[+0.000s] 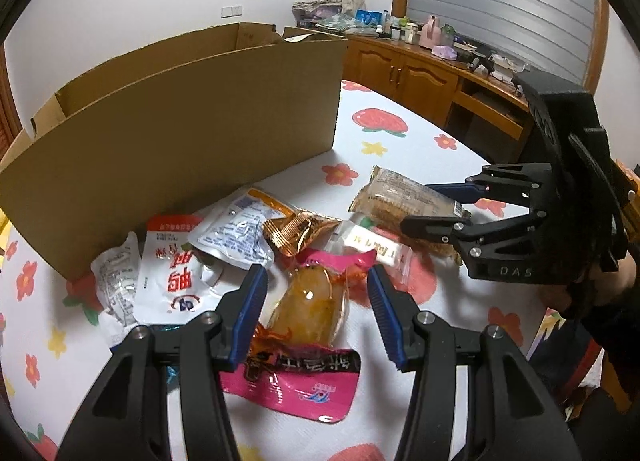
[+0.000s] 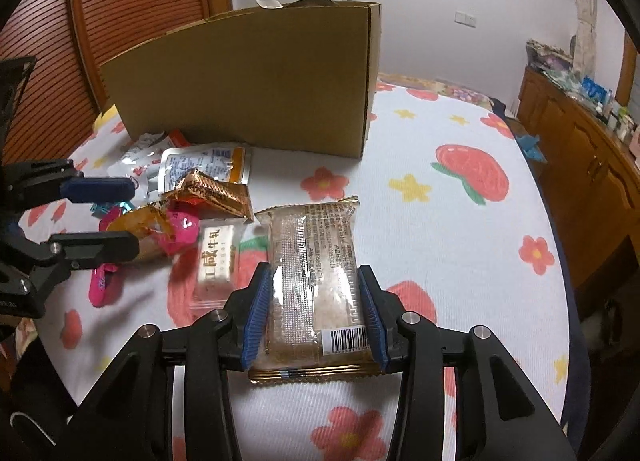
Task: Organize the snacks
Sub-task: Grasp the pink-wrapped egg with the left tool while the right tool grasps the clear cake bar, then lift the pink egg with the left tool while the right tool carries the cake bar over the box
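Several snack packets lie on the flowered cloth in front of a cardboard box (image 1: 180, 133). My left gripper (image 1: 316, 281) is open, its fingers on either side of a pink and clear packet with a yellow snack (image 1: 308, 301). My right gripper (image 2: 316, 293) has its blue pads against both sides of a long clear cracker packet (image 2: 312, 261) that lies on the cloth; it also shows in the left wrist view (image 1: 408, 197). A white packet with brown print (image 2: 216, 261) lies just left of it. A gold packet (image 2: 212, 193) and white pouches (image 1: 176, 269) lie nearer the box.
The box (image 2: 248, 81) stands open-topped at the back of the cloth. A wooden cabinet (image 1: 420, 77) with bottles and clutter runs along the right side. A slatted wooden door (image 2: 120, 1) is behind the box. Bare cloth (image 2: 440, 221) lies to the right of the packets.
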`<state>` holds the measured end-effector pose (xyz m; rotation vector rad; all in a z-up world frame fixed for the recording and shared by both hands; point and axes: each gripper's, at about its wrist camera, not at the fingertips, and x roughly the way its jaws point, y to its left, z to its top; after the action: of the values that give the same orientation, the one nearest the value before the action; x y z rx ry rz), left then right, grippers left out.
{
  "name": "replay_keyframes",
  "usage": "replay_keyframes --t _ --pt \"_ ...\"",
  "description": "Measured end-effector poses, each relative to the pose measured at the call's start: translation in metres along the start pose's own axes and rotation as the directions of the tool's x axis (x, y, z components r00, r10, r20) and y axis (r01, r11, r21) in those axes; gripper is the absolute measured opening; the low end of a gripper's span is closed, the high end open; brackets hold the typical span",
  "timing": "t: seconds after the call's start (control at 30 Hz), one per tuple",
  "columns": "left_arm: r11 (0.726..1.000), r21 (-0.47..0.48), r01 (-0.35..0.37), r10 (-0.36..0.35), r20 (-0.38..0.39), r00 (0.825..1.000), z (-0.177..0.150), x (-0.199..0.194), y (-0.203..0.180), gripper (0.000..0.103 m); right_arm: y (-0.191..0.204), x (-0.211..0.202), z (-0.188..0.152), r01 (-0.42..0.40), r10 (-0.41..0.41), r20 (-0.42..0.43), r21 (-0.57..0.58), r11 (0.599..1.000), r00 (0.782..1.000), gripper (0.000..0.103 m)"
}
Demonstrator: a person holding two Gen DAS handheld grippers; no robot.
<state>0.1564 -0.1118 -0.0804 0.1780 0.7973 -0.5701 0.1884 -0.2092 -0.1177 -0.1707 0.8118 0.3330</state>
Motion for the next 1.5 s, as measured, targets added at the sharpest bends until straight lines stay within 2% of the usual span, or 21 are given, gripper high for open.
replay_keyframes --t 0.27,0.43,0.73,0.83,1.1,1.5 --pt "0.998 0.048 -0.042 0.046 -0.073 0.996 0.003 0.027 0.003 0.066 0.002 0.000 -0.002 0.014 -0.014 0.006 -0.014 1.000 1.000 0.044" --pt "0.998 0.052 -0.045 0.050 -0.114 0.992 -0.003 0.040 0.003 0.067 0.000 0.002 -0.003 0.000 0.000 0.004 0.000 1.000 1.000 0.045" --pt "0.999 0.038 -0.025 0.030 -0.125 0.992 -0.003 0.041 0.006 0.068 0.004 0.006 -0.002 0.014 -0.014 -0.006 -0.015 1.000 1.000 0.046" --pt "1.000 0.028 -0.012 0.016 -0.117 0.993 -0.004 0.038 0.008 0.066 0.004 0.006 -0.003 0.015 -0.015 -0.006 -0.015 1.000 1.000 0.046" --pt "1.000 0.003 -0.001 0.001 -0.091 0.996 -0.004 0.026 0.012 0.045 0.004 0.008 -0.004 0.013 -0.013 -0.009 -0.010 1.000 1.000 0.047" --pt "1.000 -0.028 -0.010 0.009 -0.047 0.999 -0.013 0.002 0.011 0.034 0.004 0.008 -0.004 0.016 -0.016 -0.011 -0.014 1.000 1.000 0.047"
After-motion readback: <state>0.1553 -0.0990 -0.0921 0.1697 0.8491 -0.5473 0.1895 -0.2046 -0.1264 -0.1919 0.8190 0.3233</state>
